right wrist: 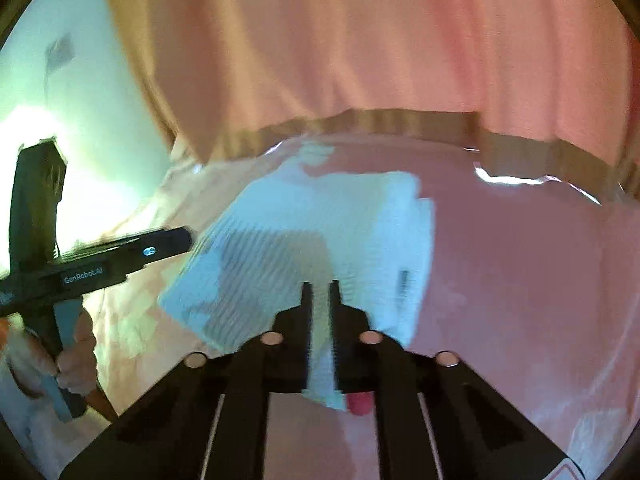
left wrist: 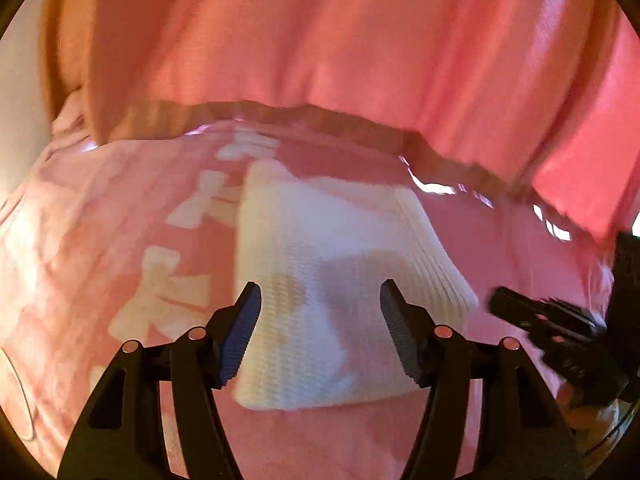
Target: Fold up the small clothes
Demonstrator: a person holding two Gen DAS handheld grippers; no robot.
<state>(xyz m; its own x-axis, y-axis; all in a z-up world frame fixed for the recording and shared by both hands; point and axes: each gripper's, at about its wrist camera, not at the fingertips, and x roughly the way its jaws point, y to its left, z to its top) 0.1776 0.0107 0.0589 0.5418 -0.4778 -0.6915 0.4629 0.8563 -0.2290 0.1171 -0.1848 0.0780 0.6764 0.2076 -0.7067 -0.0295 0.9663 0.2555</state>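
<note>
A small white knitted garment (left wrist: 320, 280) lies folded on a pink bedspread (left wrist: 120, 220) with pale bow prints. My left gripper (left wrist: 320, 300) is open and hovers just above the garment's near part, with its fingers either side. In the right wrist view the same garment (right wrist: 304, 232) looks pale blue-white. My right gripper (right wrist: 320, 288) is nearly closed, with a strip of the white cloth pinched between its fingers at the garment's near edge. The right gripper also shows in the left wrist view (left wrist: 496, 300), blurred, at the garment's right corner.
A pink curtain (left wrist: 340, 40) hangs behind the bed, its hem along the bedspread's far edge. The left gripper's body (right wrist: 100, 264) and the hand holding it (right wrist: 76, 364) show at the left of the right wrist view. A pale wall (right wrist: 80, 120) is at far left.
</note>
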